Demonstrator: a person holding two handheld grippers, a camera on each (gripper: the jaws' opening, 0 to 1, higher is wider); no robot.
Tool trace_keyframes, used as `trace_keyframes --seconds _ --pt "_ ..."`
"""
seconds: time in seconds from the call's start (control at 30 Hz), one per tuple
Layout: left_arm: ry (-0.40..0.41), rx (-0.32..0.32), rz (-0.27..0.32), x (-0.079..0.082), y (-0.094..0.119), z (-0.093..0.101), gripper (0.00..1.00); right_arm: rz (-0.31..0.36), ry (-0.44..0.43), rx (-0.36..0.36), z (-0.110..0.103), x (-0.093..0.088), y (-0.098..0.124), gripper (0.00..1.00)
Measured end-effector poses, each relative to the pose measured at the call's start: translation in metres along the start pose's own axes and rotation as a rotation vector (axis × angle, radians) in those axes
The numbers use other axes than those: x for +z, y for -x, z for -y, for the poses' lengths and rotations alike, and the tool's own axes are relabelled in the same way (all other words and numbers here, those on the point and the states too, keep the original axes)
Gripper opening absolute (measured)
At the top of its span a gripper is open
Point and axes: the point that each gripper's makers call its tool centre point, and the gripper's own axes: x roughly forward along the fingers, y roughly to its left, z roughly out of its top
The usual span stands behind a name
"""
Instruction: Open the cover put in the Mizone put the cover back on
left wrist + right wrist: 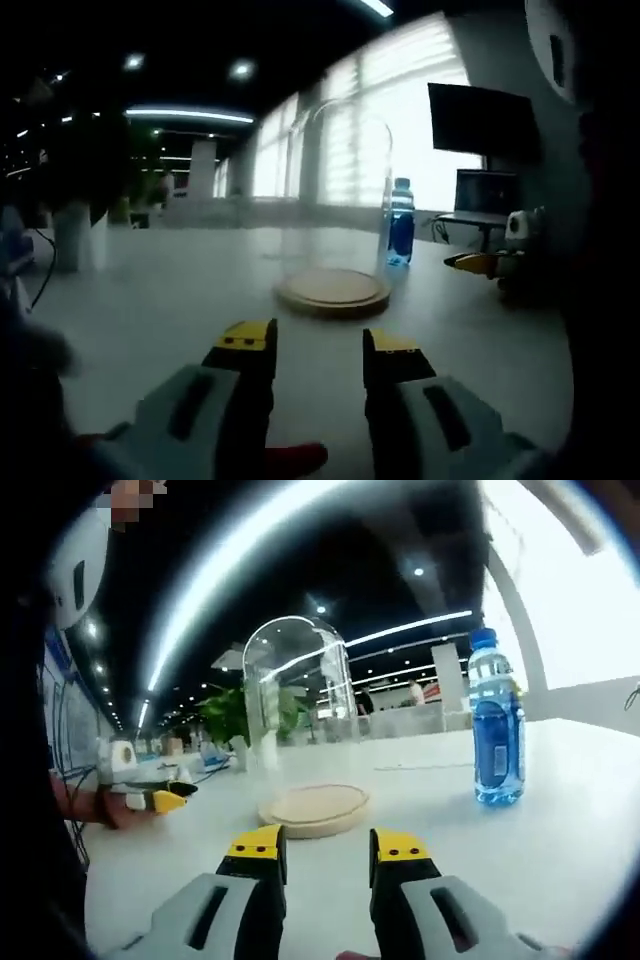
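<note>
Clear glass dome cover point(296, 705): upright on round pale wooden base point(315, 809), seated, not lifted. Rounded top, straight walls, room lights mirrored in the glass. In left gripper view, same dome point(338, 190) faint against bright blinds, base point(333, 291) plain below it.

Blue Mizone drink bottle with blue cap and clear neck point(496, 720): upright on the table, well apart from the dome, to the right of it in right gripper view. In left gripper view, bottle point(401, 222) beyond the dome's right edge, partly behind the glass wall.

White table top point(560, 830): broad, matte, bearing base, dome and bottle.

Left gripper point(319, 345): grey body, black jaws with yellow tips, jaws parted with bare table between them, grasping nothing, short of the wooden base. Seen also in right gripper view at left point(165, 798), yellow tip pointed toward the dome, low over the table.

Right gripper point(327, 847): same build, jaws released and apart, nothing between them, just short of the wooden base. Seen also in left gripper view at right point(485, 263), yellow tip low over the table near the bottle.

Dark monitor point(480, 120): before the bright window, right of the dome in left gripper view.

Green potted plant point(228, 715): behind the dome in right gripper view.
</note>
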Motion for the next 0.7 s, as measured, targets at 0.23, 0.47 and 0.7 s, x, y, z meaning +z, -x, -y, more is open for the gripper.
trace_keyframes --seconds 0.23,0.47,0.7 --pt "-0.013 0.023 0.001 0.002 -0.004 0.002 0.30 -0.013 0.012 0.051 -0.006 -0.003 0.001 0.29" --pt "-0.045 0.012 -0.031 -0.004 -0.007 0.008 0.30 -0.008 0.028 0.118 -0.014 -0.002 0.003 0.32" --pt "-0.009 0.004 -0.013 0.000 -0.004 0.005 0.28 -0.013 0.107 0.138 -0.024 -0.005 0.006 0.36"
